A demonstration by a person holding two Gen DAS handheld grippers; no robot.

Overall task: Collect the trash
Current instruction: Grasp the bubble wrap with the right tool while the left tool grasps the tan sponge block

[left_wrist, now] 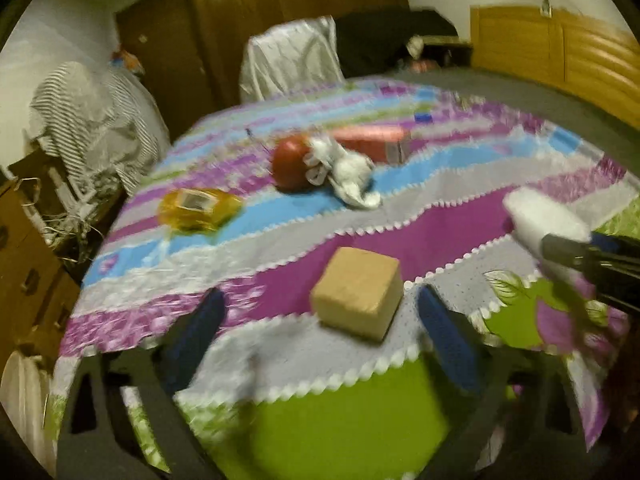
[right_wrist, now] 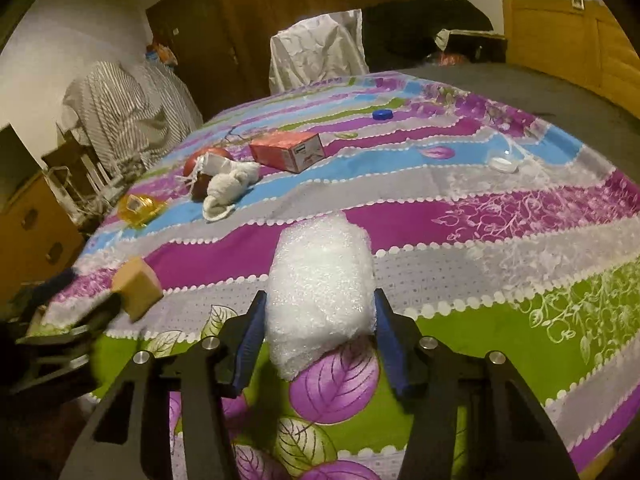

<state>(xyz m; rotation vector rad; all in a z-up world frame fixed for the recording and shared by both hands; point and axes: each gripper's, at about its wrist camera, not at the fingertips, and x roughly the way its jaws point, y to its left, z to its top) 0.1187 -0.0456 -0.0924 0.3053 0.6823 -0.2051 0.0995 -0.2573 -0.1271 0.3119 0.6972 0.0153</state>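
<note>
Left wrist view is motion-blurred: red box (left_wrist: 372,142) print unreadable, blue cap a smear. Right gripper (left_wrist: 568,256) cut off at right edge, hiding part of the bubble wrap (left_wrist: 540,212). In right wrist view, left gripper (right_wrist: 68,320) is blurred and cropped; box label (right_wrist: 306,154) too small to read.

Ahead of my left gripper (left_wrist: 320,340), only the tan cardboard cube (left_wrist: 357,292) stands between its spread fingers. Beyond it, open purple-striped bedspread (left_wrist: 440,236) leads to the cluttered red ball (left_wrist: 291,160) and white crumpled cloth (left_wrist: 352,172).
</note>
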